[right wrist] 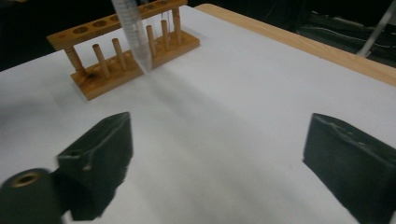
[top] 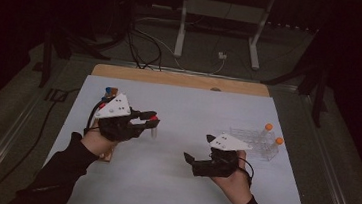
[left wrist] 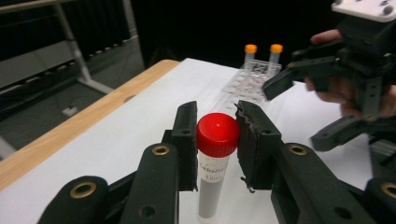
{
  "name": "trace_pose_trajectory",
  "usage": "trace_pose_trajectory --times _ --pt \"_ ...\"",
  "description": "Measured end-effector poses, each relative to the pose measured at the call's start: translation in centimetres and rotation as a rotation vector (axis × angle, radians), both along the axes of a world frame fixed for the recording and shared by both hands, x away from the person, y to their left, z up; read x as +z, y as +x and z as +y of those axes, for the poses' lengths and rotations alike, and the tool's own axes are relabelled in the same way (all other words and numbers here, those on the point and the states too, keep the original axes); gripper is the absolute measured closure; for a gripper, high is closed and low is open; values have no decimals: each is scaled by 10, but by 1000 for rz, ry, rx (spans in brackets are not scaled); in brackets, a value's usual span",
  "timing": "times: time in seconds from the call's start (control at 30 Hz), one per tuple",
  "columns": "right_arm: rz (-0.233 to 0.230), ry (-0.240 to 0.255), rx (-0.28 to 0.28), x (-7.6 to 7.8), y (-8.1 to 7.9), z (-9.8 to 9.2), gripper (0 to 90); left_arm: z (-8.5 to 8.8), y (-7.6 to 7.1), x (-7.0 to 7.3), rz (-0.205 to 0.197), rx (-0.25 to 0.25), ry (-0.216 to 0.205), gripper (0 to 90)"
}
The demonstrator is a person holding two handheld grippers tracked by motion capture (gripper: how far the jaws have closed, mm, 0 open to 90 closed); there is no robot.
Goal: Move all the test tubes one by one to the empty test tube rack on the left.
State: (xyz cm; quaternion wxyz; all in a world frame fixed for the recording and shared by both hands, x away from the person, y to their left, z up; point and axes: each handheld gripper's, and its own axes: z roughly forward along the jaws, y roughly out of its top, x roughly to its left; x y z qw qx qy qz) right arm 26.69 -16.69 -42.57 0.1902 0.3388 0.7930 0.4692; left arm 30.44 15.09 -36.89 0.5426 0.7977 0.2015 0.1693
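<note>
Left gripper (left wrist: 215, 140) pinches a red-capped tube (left wrist: 214, 163) just under its cap, held upright above the white table (top: 171, 181). Right gripper (right wrist: 219, 163) gapes empty nearby. Gripped so high, the tube could swing or slip, missing the clear rack (top: 258, 142).

Upright red-capped tube (left wrist: 215, 156), raised above white table (left wrist: 140, 121)

High view overhead, gripper views close, sharing table (top: 177, 177)

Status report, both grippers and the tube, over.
Left gripper shut on red-capped tube, tube clear of the table. Right gripper open, empty. Nothing between tube and clear rack.
</note>
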Motion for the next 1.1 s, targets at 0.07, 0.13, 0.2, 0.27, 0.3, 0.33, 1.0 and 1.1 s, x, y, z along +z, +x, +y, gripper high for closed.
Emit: trace_pose_trajectory --times 0.07,0.13,0.2,0.27,0.3,0.33,1.0,1.1 --pt "-2 11 10 0 0 -2 0 9 0 1 -1 24 0 714" --pt "-2 16 23 0 0 -3 0 18 0 2 -8 53 6 714" --pt "-12 20 26 0 -1 -4 0 28 1 4 -4 78 2 715" --pt "-13 20 32 0 -1 -4 0 39 2 5 -10 112 8 714" --pt "-13 21 37 1 -1 -4 0 44 2 5 -8 127 5 714" --pt "-10 21 44 1 -1 -4 0 49 2 6 -11 144 5 715" --pt "-13 16 49 0 -2 -4 0 124 11 -7 -14 382 -23 715" --pt "-17 11 52 0 -2 -4 0 127 15 -14 -10 400 -17 715"
